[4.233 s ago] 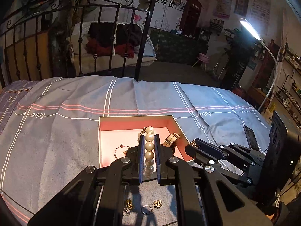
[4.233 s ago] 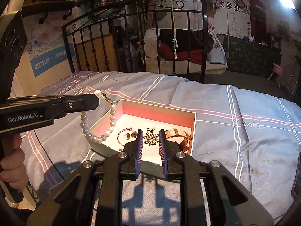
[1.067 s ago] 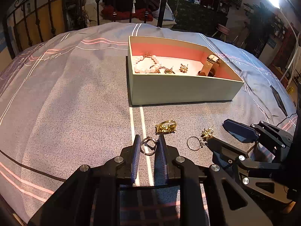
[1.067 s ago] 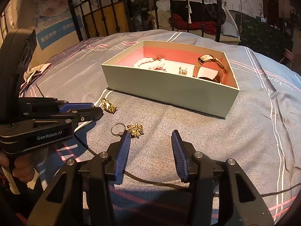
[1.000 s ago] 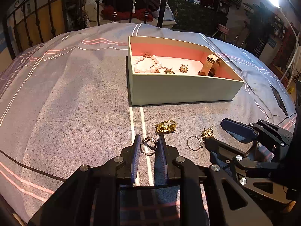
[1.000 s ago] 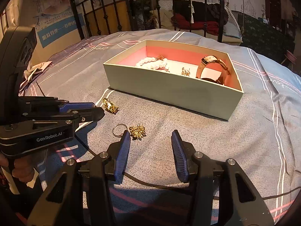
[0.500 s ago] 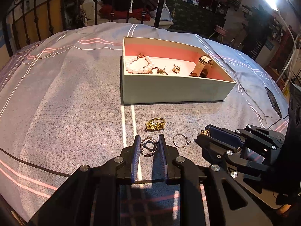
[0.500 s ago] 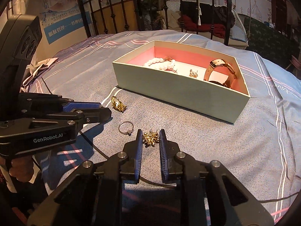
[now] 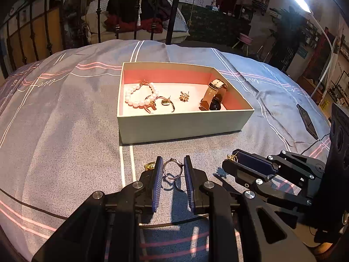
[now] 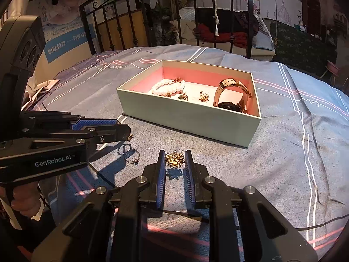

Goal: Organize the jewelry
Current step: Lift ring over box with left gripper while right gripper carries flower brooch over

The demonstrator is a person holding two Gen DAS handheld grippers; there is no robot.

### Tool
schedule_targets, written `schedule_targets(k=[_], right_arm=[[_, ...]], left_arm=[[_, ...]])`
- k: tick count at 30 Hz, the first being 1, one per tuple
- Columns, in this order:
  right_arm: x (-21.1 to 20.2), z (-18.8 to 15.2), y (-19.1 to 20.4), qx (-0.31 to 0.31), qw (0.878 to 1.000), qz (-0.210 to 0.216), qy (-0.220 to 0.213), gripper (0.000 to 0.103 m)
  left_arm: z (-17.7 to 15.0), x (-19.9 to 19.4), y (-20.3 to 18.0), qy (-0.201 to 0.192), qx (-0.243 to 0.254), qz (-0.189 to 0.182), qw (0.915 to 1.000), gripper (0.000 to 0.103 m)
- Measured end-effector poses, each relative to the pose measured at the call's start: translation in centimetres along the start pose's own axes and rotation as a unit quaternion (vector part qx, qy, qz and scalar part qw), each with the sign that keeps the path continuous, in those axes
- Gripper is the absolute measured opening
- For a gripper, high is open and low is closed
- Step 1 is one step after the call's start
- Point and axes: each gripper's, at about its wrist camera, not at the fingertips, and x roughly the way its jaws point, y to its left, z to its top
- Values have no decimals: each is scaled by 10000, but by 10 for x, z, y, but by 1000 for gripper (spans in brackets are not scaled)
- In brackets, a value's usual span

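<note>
Both grippers have lifted off the bedsheet (image 9: pixel 65 131) since 0.5 s ago, each carrying a piece. Left gripper (image 9: pixel 173 170) — body marked "GenRobot.AI" in the right wrist view — pinches a thin ring (image 9: pixel 173 168) between its blue pads, level, pointing at the box (image 9: pixel 185 126). Right gripper (image 10: pixel 174 163) is clamped on a gold flower earring (image 10: pixel 174 159). Another ring (image 10: pixel 132 156) lies on the sheet; pearls, watch sit inside the box.

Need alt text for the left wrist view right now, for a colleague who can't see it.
The left hand-held gripper pinches a thin ring above the grey bedspread. Ahead sits an open box holding a pearl bracelet and a watch.
</note>
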Motion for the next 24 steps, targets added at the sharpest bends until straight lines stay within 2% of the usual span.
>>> schedule_targets(k=[13, 24], right_arm=[[-14, 12, -7, 115, 9995, -91, -273, 19], [-16, 66, -24, 55, 9968, -297, -735, 19]], left_arm=[[12, -2, -12, -146, 160, 87, 9997, 19], [68, -7, -11, -685, 138, 170, 9974, 19]])
